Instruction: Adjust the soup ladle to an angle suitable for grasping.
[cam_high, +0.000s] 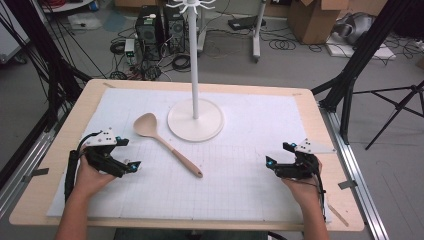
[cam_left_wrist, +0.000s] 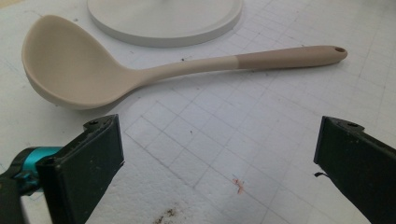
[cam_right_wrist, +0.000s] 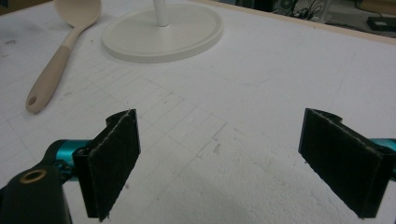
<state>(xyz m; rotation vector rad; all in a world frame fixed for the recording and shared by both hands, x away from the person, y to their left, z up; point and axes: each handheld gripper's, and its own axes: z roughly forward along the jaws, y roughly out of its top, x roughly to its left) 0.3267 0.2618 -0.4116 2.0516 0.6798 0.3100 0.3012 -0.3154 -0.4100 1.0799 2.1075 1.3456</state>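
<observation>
Both tongs sit wide and empty: left gripper (cam_high: 134, 166) low at eight o'clock on the mat, right gripper (cam_high: 270, 163) at four o'clock. Between them lies the ladle (cam_high: 165, 142), bowl up at eleven o'clock beside the stand base (cam_high: 195, 120), handle running down toward five o'clock, flat on the white mat (cam_high: 240, 190). My worry: that smooth round handle could roll or skate away under a shallow pinch, or a hasty sweep knocks the bowl into the stand's base. Plenty of open mat at six o'clock and to the right; table edges (cam_high: 330, 150) are well apart from the ladle.
</observation>
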